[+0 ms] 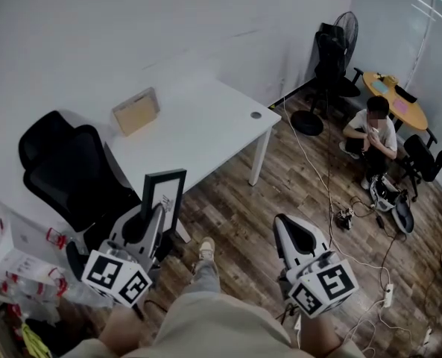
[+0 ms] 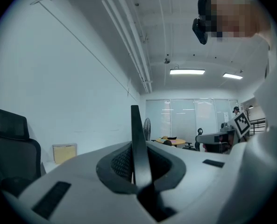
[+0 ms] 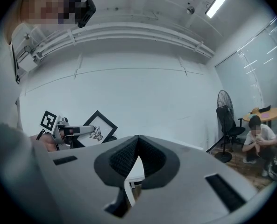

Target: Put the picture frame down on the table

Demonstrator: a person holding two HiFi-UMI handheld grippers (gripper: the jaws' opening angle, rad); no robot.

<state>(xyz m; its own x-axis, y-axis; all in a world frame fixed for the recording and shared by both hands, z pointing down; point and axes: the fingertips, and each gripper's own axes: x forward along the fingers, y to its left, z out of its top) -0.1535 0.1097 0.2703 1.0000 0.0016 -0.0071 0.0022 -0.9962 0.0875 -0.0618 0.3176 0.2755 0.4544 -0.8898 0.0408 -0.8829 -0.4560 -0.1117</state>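
My left gripper is shut on a black picture frame with a white mat, held upright just off the near edge of the white table. In the left gripper view the frame stands edge-on, pinched between the dark pads. Further right, my right gripper hangs over the wooden floor, shut and empty. In the right gripper view its tips meet. That view also shows the frame tilted like a diamond, with a small dark drawing in it.
A cardboard box rests on the table's far side by the wall. A black office chair stands left of the frame. A person sits on the floor at the right among cables, near a fan and a round table.
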